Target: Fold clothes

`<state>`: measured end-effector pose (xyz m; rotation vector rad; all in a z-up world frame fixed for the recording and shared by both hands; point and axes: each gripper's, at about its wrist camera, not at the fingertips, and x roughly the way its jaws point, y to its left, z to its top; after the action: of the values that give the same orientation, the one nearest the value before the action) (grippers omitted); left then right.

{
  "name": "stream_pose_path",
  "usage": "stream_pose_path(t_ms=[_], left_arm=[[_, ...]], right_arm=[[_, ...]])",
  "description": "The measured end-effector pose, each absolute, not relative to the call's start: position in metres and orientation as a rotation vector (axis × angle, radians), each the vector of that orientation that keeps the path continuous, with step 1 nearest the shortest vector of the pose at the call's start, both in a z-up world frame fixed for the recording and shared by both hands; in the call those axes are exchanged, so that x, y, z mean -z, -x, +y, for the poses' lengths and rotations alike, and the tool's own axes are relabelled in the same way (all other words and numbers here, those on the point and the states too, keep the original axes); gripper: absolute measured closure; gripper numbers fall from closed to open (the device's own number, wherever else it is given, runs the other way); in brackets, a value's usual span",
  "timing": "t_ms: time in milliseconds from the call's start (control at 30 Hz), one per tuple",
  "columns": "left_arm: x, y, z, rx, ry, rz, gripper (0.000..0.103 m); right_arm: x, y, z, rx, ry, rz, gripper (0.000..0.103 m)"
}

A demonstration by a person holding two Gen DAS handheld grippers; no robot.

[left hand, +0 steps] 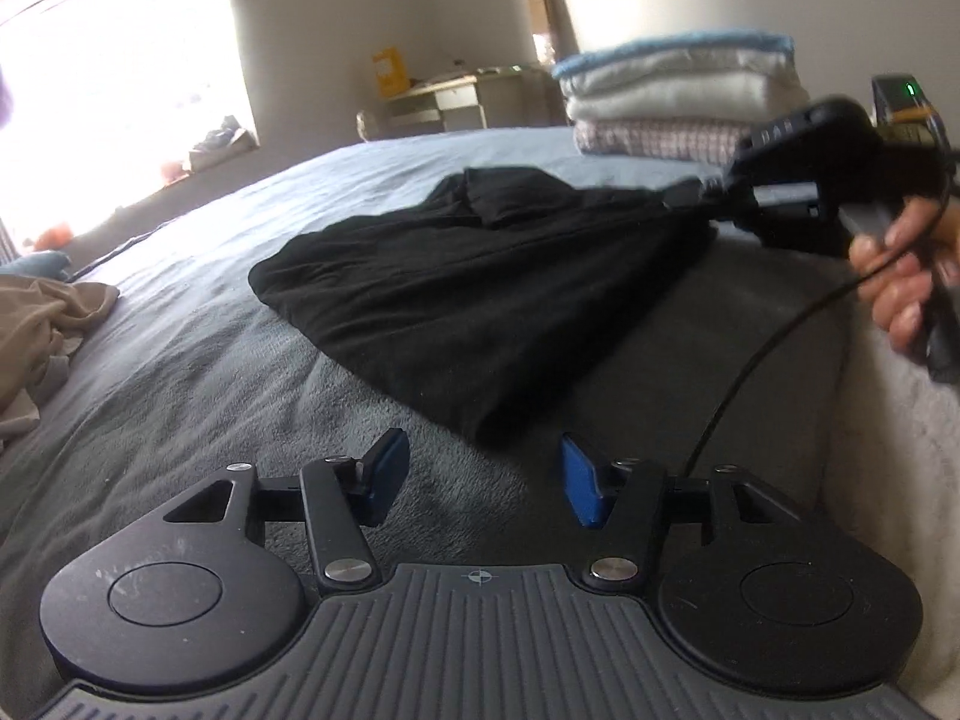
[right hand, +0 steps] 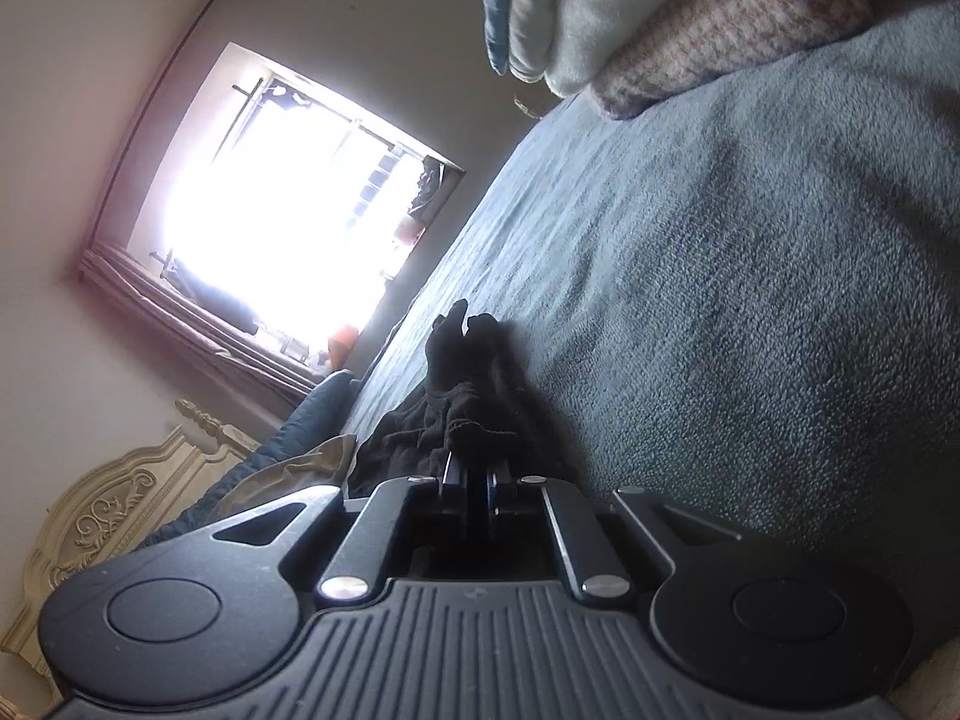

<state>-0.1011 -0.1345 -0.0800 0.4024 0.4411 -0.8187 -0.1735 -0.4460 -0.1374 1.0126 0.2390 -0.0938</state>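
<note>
A black garment lies spread on the grey bed cover, drawn to a point at its right end. There my right gripper is shut on a bunched corner of it, held by a person's hand. In the right wrist view the right gripper is rolled sideways and its jaws pinch the black garment. My left gripper hovers open just short of the garment's near edge, with only bed cover between its blue pads.
A stack of folded clothes sits at the back right of the bed. A crumpled beige garment lies at the left edge. A black cable hangs from the right gripper. A bright window and a carved headboard lie beyond.
</note>
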Motion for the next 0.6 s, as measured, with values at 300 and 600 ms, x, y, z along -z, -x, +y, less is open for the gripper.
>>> stream_pose_path(t_ms=[300,600], left_arm=[[0.075,0.065,-0.112,0.904,-0.121,0.606,0.046],[0.089,0.016,-0.084,0.979,0.330,0.858,0.046]], right_arm=[[0.148,0.176,-0.448,0.120,-1.059,0.248,0.099],[0.144,0.185,-0.455,0.096,-1.044,0.288,0.084]])
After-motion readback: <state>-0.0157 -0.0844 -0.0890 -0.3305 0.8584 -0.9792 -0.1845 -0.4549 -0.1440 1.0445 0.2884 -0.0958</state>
